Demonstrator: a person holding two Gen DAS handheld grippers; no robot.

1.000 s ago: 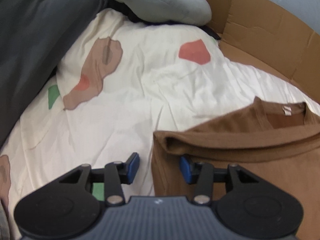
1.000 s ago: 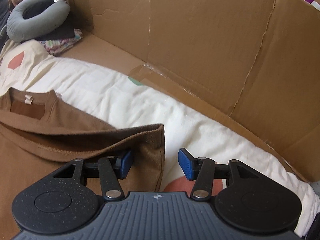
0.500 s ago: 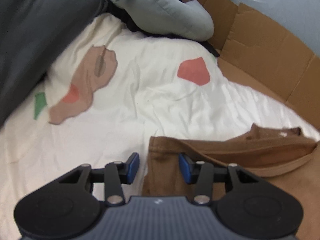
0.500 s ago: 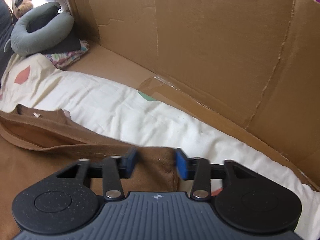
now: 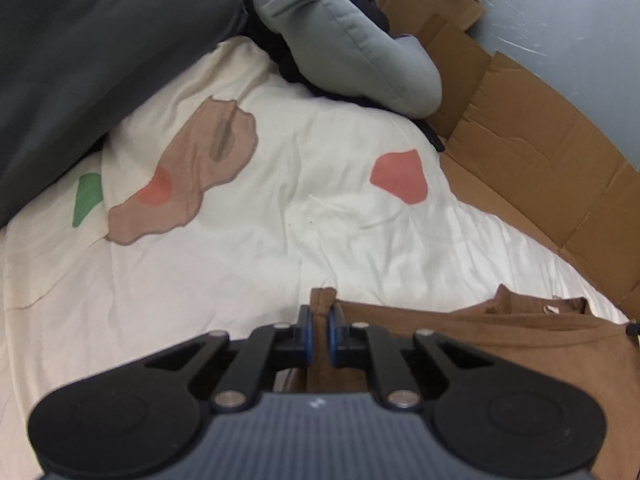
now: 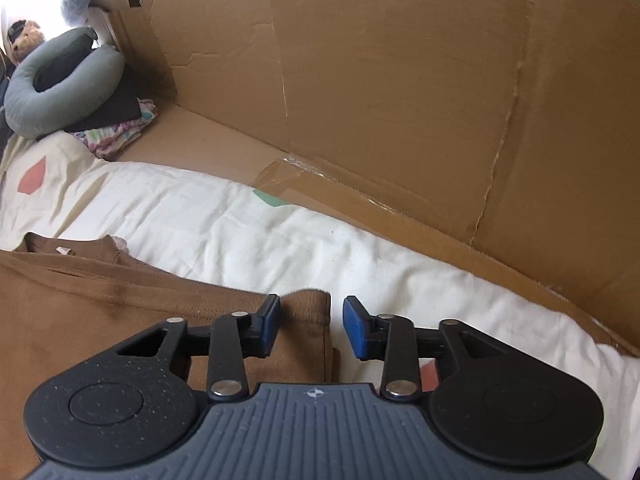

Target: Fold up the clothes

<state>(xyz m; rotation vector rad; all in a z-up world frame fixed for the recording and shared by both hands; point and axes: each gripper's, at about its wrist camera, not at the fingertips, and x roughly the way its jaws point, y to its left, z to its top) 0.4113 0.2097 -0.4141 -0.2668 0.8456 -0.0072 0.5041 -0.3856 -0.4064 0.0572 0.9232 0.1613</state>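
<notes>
- The left gripper [image 5: 318, 335] has its blue-padded jaws pressed together on a corner of the brown cotton T-shirt [image 5: 500, 344], a pinch of fabric standing up between the pads.
- The right gripper [image 6: 311, 328] shows its jaws apart, straddling the other folded corner of the brown cotton T-shirt [image 6: 100, 296]; the left pad sits over the cloth, the right pad hangs just beyond its edge, and nothing is clamped.
- The shirt lies on the bed, stretched flat between the two grippers, its neckline with a small pale label [image 5: 554, 309] on the far side.
- Under it spreads the cream bedsheet printed with tan, red and green blotches [image 5: 248, 248], rumpled into soft creases; in the right wrist view the same sheet [image 6: 240, 220] runs beside the shirt's edge.
- Along the bed's far side stands a brown corrugated cardboard wall [image 6: 380, 100], creased and taped at its base; the left wrist view catches it too [image 5: 540, 152].
- At the head of the bed rests a grey curved cushion [image 5: 352, 40], and a dark grey blanket [image 5: 100, 48] is heaped to the left.
- The right wrist view shows that cushion [image 6: 60, 88] lying on a dark folded cloth and a small stack of pastel patterned fabric [image 6: 116, 136].
</notes>
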